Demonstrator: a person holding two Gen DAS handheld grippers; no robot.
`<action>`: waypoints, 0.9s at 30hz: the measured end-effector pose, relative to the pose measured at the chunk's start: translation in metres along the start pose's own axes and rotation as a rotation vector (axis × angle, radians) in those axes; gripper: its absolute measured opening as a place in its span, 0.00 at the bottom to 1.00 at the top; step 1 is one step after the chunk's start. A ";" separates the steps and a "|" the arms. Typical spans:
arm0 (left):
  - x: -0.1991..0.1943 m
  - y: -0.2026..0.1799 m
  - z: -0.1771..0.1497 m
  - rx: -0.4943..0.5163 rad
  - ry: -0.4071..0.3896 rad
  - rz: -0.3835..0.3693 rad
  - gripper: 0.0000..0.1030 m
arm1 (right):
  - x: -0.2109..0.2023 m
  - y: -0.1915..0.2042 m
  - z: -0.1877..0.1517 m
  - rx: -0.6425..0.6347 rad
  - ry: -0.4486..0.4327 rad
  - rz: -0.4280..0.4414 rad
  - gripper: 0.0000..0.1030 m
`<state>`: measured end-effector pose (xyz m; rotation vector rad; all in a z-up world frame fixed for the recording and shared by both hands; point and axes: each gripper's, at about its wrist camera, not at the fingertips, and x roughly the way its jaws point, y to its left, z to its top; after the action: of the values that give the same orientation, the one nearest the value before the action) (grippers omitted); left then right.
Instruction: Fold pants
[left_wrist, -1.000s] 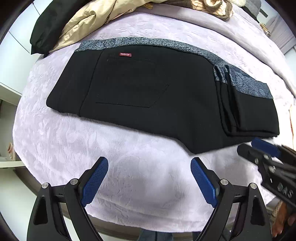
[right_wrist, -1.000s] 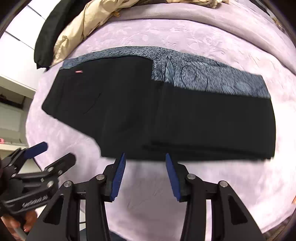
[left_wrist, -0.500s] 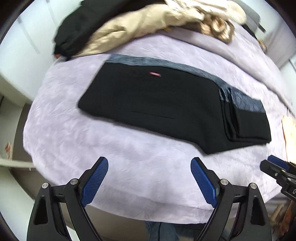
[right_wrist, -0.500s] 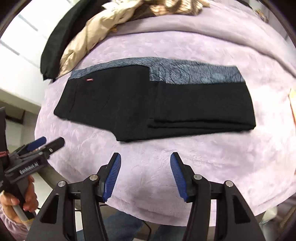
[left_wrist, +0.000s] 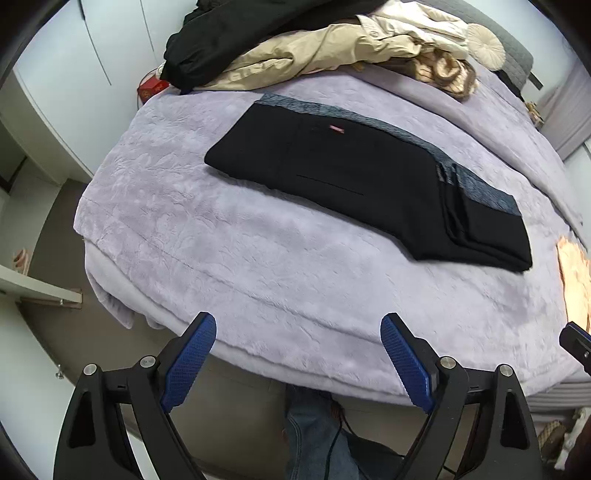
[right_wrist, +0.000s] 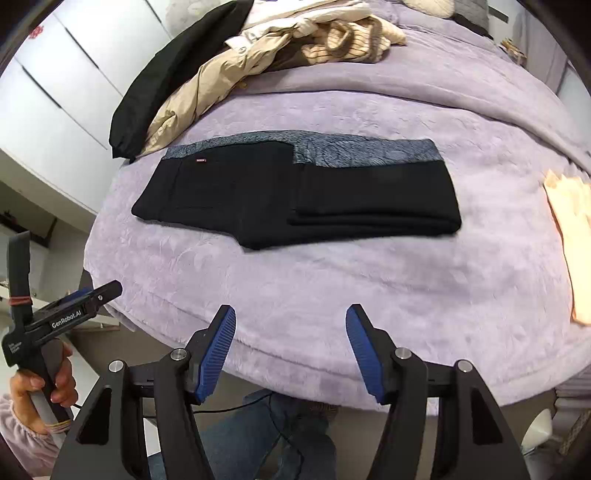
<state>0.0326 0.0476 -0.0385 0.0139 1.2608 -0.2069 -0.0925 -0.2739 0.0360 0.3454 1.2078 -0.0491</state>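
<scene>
The black pants (left_wrist: 354, 173) with a grey patterned waistband lie folded flat on the lilac bed cover (left_wrist: 258, 258); they also show in the right wrist view (right_wrist: 295, 192). The legs are folded over onto the right half. A small red label sits near the waistband. My left gripper (left_wrist: 298, 354) is open and empty, held back past the bed's near edge. My right gripper (right_wrist: 291, 347) is open and empty, also back over the near edge. The left gripper's body shows at the left of the right wrist view (right_wrist: 66, 314).
A pile of beige and black clothes (left_wrist: 314, 48) lies at the far side of the bed. A peach cloth (right_wrist: 569, 229) lies at the right edge. White cupboards (left_wrist: 74, 74) stand to the left. The person's jeans (left_wrist: 317, 435) show below the bed edge.
Both grippers have pulled back and up from the pants, which now look smaller and farther off. The right gripper's jaws have opened wider. The pants have not moved.
</scene>
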 end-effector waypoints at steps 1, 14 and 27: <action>-0.005 -0.002 -0.003 0.005 -0.005 -0.002 0.89 | -0.005 -0.002 -0.004 0.007 -0.008 0.005 0.64; -0.021 0.002 0.023 -0.032 -0.020 -0.040 0.89 | -0.023 0.022 0.023 -0.039 -0.063 0.058 0.65; 0.042 0.064 0.125 -0.208 0.023 -0.147 0.89 | -0.012 0.105 0.190 -0.188 -0.081 0.129 0.65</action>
<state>0.1733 0.0883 -0.0463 -0.2562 1.3025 -0.2014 0.0987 -0.2311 0.1303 0.2535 1.0979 0.1594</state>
